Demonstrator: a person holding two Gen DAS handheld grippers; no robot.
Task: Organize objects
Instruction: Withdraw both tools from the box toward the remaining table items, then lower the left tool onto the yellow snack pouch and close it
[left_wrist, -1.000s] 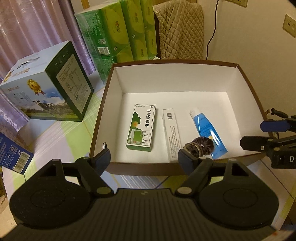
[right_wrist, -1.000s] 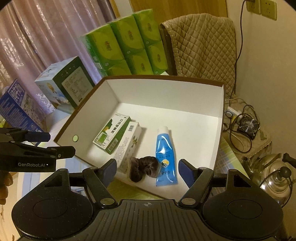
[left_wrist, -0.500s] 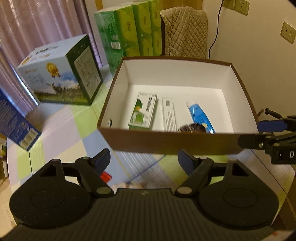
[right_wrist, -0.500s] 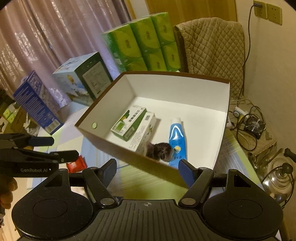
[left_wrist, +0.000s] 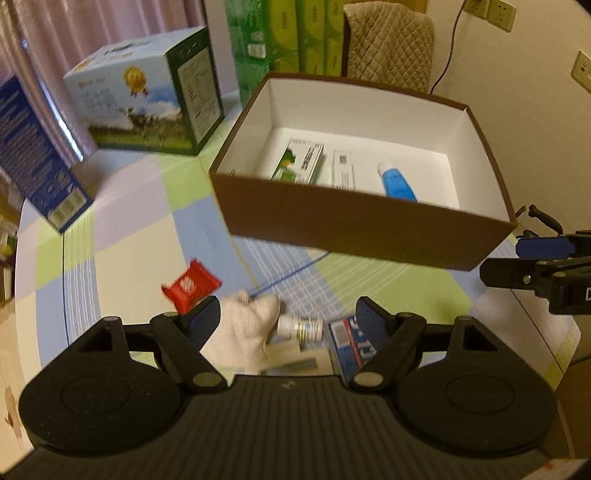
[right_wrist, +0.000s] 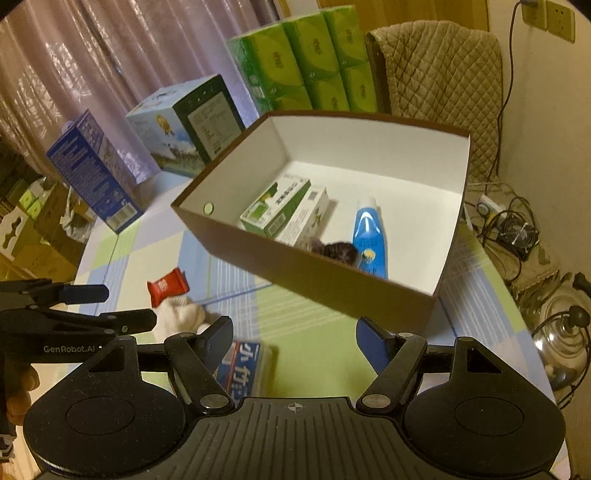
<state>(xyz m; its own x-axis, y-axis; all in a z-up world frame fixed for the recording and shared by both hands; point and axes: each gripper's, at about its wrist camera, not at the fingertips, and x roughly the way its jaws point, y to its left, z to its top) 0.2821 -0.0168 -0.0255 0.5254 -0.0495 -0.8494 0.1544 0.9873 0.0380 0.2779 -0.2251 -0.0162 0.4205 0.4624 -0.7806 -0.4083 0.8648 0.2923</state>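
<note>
A brown cardboard box (left_wrist: 362, 229) (right_wrist: 310, 269) with a white inside holds a green carton (left_wrist: 298, 166) (right_wrist: 275, 206), a white carton (left_wrist: 342, 170) (right_wrist: 306, 218), a blue tube (left_wrist: 397, 182) (right_wrist: 369, 236) and a dark hair tie (right_wrist: 338, 251). In front of the box on the checked tablecloth lie a red packet (left_wrist: 190, 286) (right_wrist: 167, 288), a white sock (left_wrist: 243, 332) (right_wrist: 181, 317), a small bottle (left_wrist: 300, 326) and a blue pack (left_wrist: 347, 347) (right_wrist: 243, 365). My left gripper (left_wrist: 288, 317) is open above the sock and bottle. My right gripper (right_wrist: 295, 332) is open, holding nothing.
A blue-green carton (left_wrist: 144, 92) (right_wrist: 184, 125), a dark blue box (left_wrist: 33, 158) (right_wrist: 92, 173) and stacked green tissue packs (left_wrist: 288, 33) (right_wrist: 303, 62) stand behind. A quilted chair back (right_wrist: 436, 81) is at the right. Cables and a kettle (right_wrist: 565, 332) lie off the table's right edge.
Both grippers have pulled back from the box toward the table's near side. The loose objects in front of the box have come into view. Both stay open.
</note>
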